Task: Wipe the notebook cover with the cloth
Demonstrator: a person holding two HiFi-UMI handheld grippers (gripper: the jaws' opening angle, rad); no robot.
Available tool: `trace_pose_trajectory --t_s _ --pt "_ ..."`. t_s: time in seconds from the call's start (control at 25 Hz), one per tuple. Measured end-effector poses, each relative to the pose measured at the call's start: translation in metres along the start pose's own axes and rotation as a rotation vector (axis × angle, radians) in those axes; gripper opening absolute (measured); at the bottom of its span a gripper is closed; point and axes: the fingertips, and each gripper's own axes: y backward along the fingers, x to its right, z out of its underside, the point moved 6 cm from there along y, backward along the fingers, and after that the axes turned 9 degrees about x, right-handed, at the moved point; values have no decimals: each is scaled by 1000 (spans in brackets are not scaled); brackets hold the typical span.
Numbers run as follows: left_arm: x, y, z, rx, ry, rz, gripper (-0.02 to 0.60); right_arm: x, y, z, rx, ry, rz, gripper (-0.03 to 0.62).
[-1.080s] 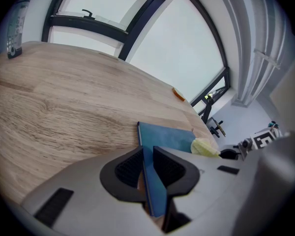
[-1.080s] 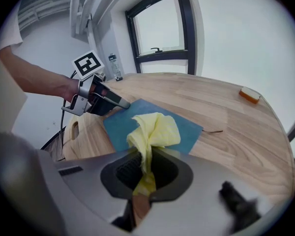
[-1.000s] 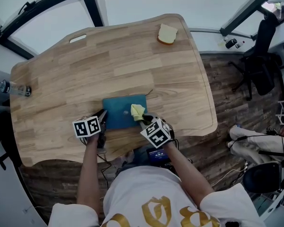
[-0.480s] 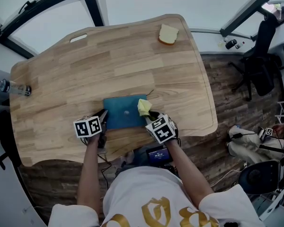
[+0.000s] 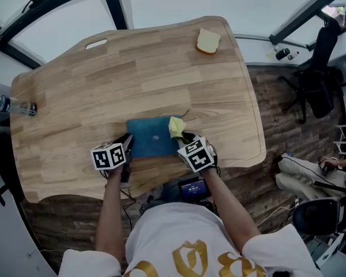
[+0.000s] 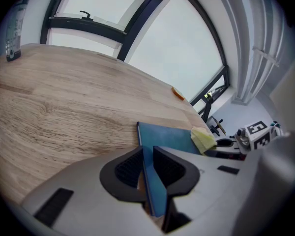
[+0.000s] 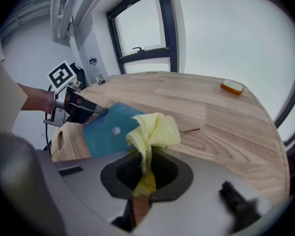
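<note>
A blue notebook (image 5: 153, 137) lies flat near the table's front edge; a small pale mark sits on its cover. My left gripper (image 5: 127, 143) is shut on the notebook's near left edge (image 6: 152, 191), the cover pinched between both jaws. My right gripper (image 5: 183, 137) is shut on a bunched yellow cloth (image 5: 176, 127), which rests at the notebook's right edge. In the right gripper view the cloth (image 7: 155, 132) sticks up out of the jaws over the blue cover (image 7: 105, 129). The left gripper (image 7: 96, 109) shows there at the notebook's far side.
A slice of bread (image 5: 208, 41) lies at the table's far right corner. A clear bottle (image 5: 14, 107) stands at the left edge. The wooden table (image 5: 132, 79) has a handle slot at the back. An office chair (image 5: 317, 74) and a seated person's legs (image 5: 303, 175) are on the right.
My right gripper has carried the cloth rightward across the cover, from the middle of the notebook to its right edge. The left gripper has stayed where it was, holding the notebook.
</note>
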Motion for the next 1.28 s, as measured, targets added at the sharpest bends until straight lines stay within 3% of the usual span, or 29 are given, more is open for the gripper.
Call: trace_pose_trajectory --t_s 0.44,1.28 --pt "0 0 -1 -2 4 6 72 -11 -19 -21 -22 37 -15 40" --pt "-3 0 -2 -8 11 14 72 -63 -65 -61 -35 167 -145 40"
